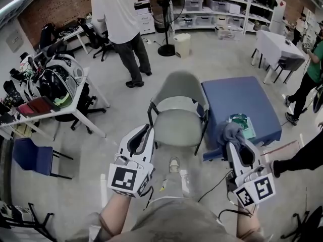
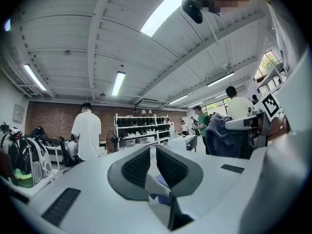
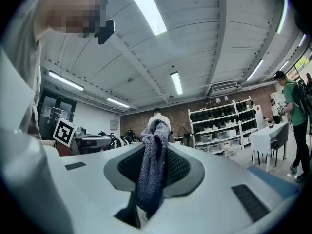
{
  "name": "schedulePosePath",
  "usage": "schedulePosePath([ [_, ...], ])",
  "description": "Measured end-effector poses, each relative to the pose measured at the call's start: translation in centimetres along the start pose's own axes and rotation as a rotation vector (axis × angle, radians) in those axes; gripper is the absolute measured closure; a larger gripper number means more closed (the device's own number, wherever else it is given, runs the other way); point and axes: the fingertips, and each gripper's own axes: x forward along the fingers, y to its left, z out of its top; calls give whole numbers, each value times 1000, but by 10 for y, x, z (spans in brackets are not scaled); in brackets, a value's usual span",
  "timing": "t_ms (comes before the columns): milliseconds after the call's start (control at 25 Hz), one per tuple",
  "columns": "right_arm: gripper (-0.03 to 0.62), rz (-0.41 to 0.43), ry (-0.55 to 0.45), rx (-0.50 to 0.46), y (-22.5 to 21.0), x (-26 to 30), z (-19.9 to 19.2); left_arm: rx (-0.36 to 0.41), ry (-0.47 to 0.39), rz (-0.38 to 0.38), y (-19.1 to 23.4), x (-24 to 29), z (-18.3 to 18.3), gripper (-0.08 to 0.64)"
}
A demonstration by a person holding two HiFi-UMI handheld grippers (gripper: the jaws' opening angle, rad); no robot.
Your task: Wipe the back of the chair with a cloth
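Left gripper [image 1: 144, 131]: closed, jaws together with nothing between them, held level at 7 o'clock of the grey-green padded chair with black frame [image 1: 177, 122]. Right gripper [image 1: 236, 144]: clamped on a bunched grey-blue terry cloth [image 1: 230, 133], at 4 o'clock of the chair seat and apart from it. Chair back sits at 12 o'clock of the seat, well clear of the cloth. Blue-topped counter [image 1: 237, 97] stands just beside the chair at 3 o'clock.

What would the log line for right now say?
left gripper: shut, empty | right gripper: shut on cloth | chair: ahead, not touched
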Motion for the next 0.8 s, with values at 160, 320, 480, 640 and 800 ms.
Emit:
schedulePosePath([
  [160,489,-7,19,-4,-13,25,-7,-11,46,-23,13,28,-20,359],
  [320,489,-9,49,-1,-29,58,-17,-23,71,-2,37,56,-35,339],
  [480,489,-17,78,8,-46,102,-29,-27,123,1,68,91,-58,339],
  [640,491,-27,121,20,-66,148,-46,-24,184,6,100,130,-86,337],
  [800,489,-24,158,16,-86,201,-57,-30,233,13,135,170,-106,333],
])
